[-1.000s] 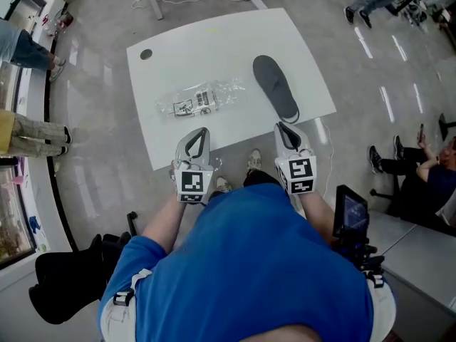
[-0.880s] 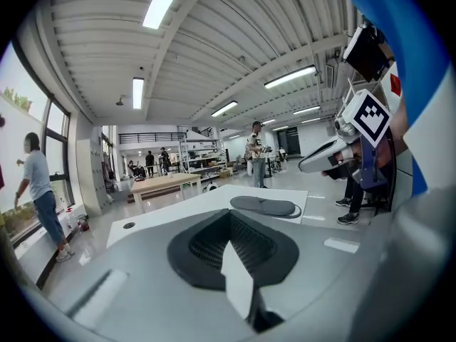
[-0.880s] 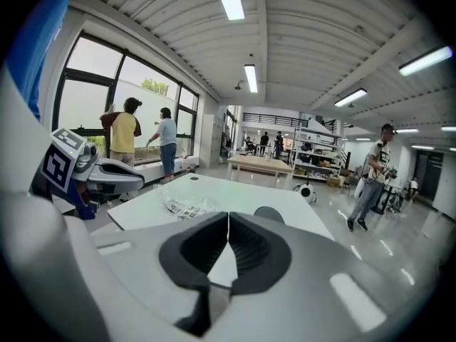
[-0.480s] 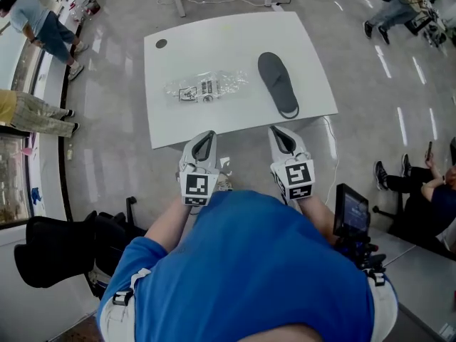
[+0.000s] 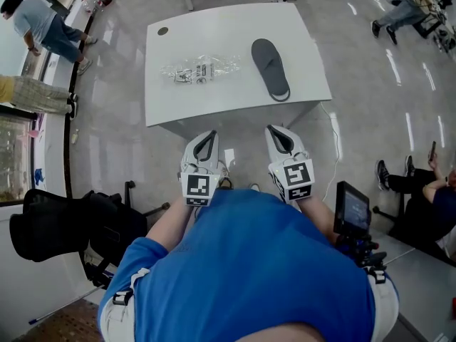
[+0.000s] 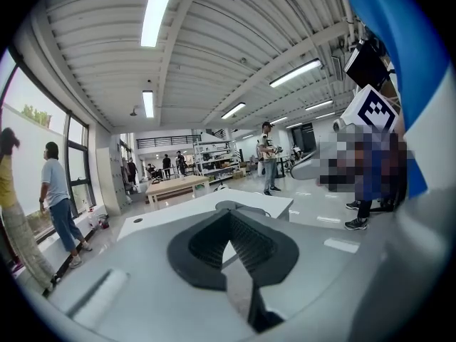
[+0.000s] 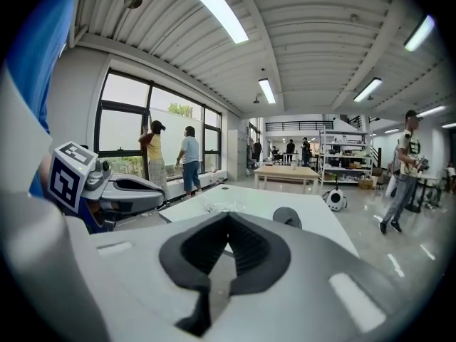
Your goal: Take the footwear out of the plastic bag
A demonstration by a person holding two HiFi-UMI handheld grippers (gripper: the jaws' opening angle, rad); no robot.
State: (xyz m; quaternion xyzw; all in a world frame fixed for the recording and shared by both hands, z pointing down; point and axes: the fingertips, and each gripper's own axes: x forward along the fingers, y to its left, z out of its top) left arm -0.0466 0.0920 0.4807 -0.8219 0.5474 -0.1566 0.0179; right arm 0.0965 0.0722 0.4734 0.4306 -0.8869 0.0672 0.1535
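A dark grey slipper (image 5: 271, 68) lies loose on the right half of the white table (image 5: 228, 102). To its left rests a crumpled clear plastic bag (image 5: 196, 70) with printed labels. Both grippers hang over the floor short of the table's near edge, apart from both things. My left gripper (image 5: 206, 135) is shut and holds nothing. Beside it, my right gripper (image 5: 275, 130) is also shut and empty. The right gripper view shows the bag (image 7: 221, 207) and the slipper (image 7: 287, 217) far ahead on the table. The left gripper view catches the slipper (image 6: 242, 206) just above its closed jaws.
People stand by the windows at the far left (image 5: 43, 30). A black chair (image 5: 78, 226) is at the lower left. A small screen on a stand (image 5: 351, 212) and a seated person (image 5: 427, 191) are at the right. Table legs and cables show beyond the far edge.
Both grippers have drawn back from the table's near edge toward my body, so the table now sits farther away and higher in the head view. The bag and slipper have not moved on it.
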